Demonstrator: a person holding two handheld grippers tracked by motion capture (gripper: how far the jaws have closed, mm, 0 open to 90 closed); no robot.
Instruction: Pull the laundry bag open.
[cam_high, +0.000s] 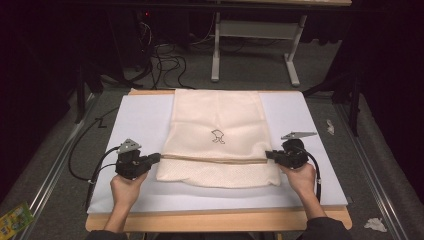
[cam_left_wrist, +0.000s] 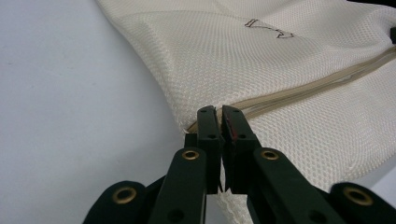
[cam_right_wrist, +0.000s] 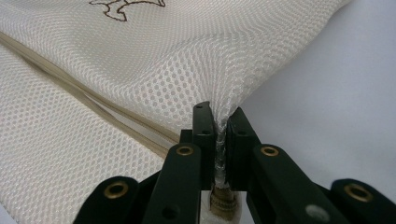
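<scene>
The high view is dim and soft, with light falling from above onto the white table sheet (cam_high: 145, 120), which glows bluish, while the floor and room around that sheet sink into near black and fine detail is smeared. In both gripper views the same sheet is evenly bright, without glare. The cream mesh bag (cam_right_wrist: 140, 60) on it is crisp just past the jaw tips, casting a faint shadow along its edge, while the black jaws blur toward the bottom of those views.
</scene>
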